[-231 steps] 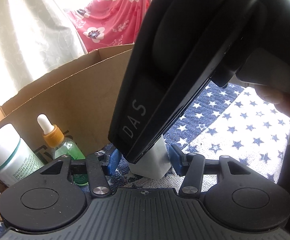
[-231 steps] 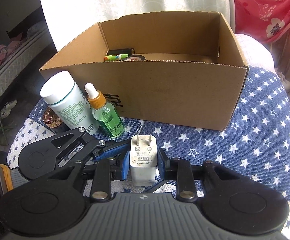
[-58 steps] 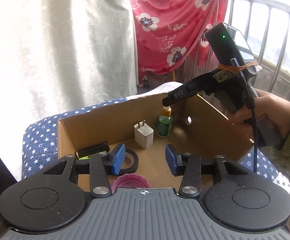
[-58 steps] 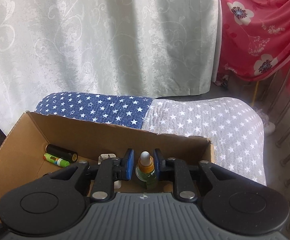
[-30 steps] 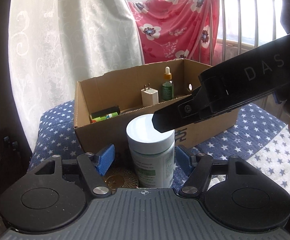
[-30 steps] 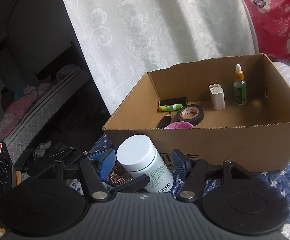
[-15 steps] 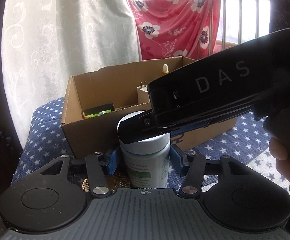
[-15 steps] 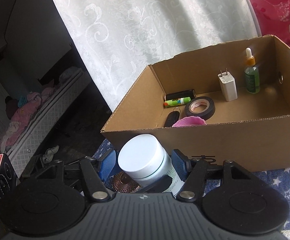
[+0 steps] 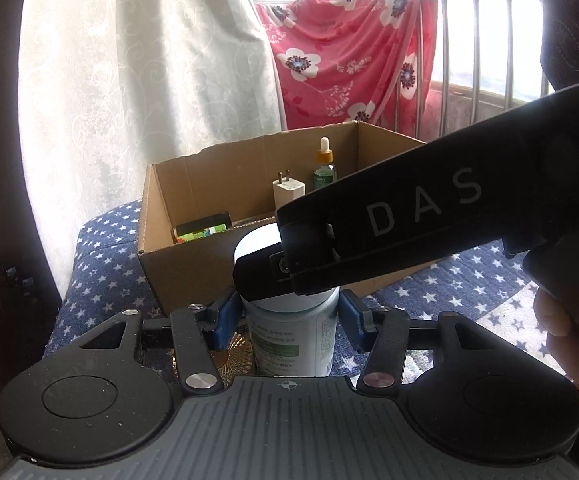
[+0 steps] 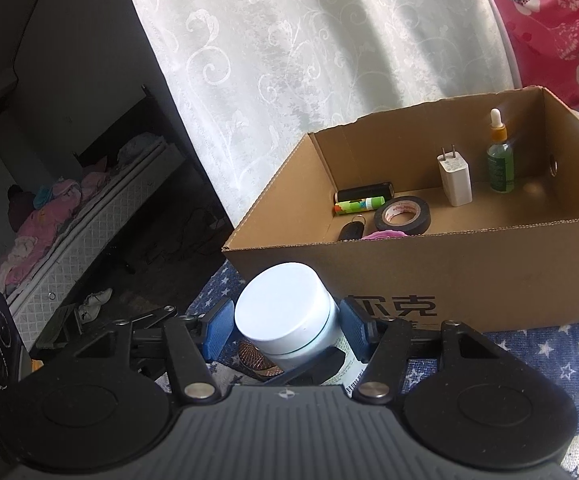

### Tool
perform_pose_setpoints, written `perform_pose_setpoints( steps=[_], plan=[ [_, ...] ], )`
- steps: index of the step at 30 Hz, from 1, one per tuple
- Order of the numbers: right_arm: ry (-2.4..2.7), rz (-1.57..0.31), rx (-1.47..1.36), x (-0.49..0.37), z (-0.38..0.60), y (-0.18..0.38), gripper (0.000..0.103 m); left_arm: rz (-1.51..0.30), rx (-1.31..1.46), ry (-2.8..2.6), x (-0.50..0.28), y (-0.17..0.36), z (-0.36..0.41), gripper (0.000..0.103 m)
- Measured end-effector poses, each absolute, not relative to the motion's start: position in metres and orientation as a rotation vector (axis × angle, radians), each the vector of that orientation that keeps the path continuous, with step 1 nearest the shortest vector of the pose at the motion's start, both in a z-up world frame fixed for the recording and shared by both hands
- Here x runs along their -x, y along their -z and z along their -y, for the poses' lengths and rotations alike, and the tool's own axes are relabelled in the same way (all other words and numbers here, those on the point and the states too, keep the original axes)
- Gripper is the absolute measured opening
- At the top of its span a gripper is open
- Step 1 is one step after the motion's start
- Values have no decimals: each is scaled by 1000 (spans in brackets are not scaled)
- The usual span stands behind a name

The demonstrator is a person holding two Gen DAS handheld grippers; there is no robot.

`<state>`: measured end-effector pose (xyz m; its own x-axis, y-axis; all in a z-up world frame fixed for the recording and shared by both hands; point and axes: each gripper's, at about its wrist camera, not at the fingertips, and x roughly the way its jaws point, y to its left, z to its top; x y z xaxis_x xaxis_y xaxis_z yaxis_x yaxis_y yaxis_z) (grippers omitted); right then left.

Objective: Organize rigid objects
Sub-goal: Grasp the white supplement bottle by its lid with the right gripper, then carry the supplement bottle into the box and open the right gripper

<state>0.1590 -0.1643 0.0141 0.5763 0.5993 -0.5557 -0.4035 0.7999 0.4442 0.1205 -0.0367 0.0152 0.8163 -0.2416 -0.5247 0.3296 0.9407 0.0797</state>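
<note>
A white jar with a green-printed label (image 9: 289, 340) (image 10: 285, 312) stands in front of the cardboard box (image 9: 193, 272) (image 10: 469, 264). My left gripper (image 9: 289, 322) is shut on the jar's body just under the lid. My right gripper (image 10: 285, 328) straddles the lid from above. Its jaws are closing, with the blue pads (image 10: 219, 328) very close to the lid but not clearly pressing. In the left wrist view the right gripper's black housing (image 9: 429, 216) hides most of the lid.
The box holds a white charger (image 10: 455, 180), a green dropper bottle (image 10: 500, 168), black tape (image 10: 402, 215), a black cylinder (image 10: 365, 191), a green tube (image 10: 359, 205) and a key fob (image 10: 351, 232). A copper disc (image 10: 255, 354) lies beside the jar on the star cloth (image 10: 549, 360). A hand (image 9: 561, 320) holds the right gripper.
My left jaws went from wide apart to shut on the jar. My right gripper moved closer over the lid and its pads narrowed. The box sits slightly further right in the left wrist view.
</note>
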Motion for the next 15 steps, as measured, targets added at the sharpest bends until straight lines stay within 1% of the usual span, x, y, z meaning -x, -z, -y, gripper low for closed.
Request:
perform_pose_setpoints(
  steps=[3,9,12,15],
  plan=[
    [-609,-734,-275,-150,163,-27,62,-508,-177,302,-109,-32,35,53],
    [-646,-665,-259,-141,164,-66,61,-354,-233,297,-88,-80,38,52],
    [-661,-643,-285,-149,172,-84,61,-322,-241,309,-95,-94,43,52],
    [-646,-626,-301,-160,183,-93,60,-310,-243,333,-110,-98,51,52]
  ],
)
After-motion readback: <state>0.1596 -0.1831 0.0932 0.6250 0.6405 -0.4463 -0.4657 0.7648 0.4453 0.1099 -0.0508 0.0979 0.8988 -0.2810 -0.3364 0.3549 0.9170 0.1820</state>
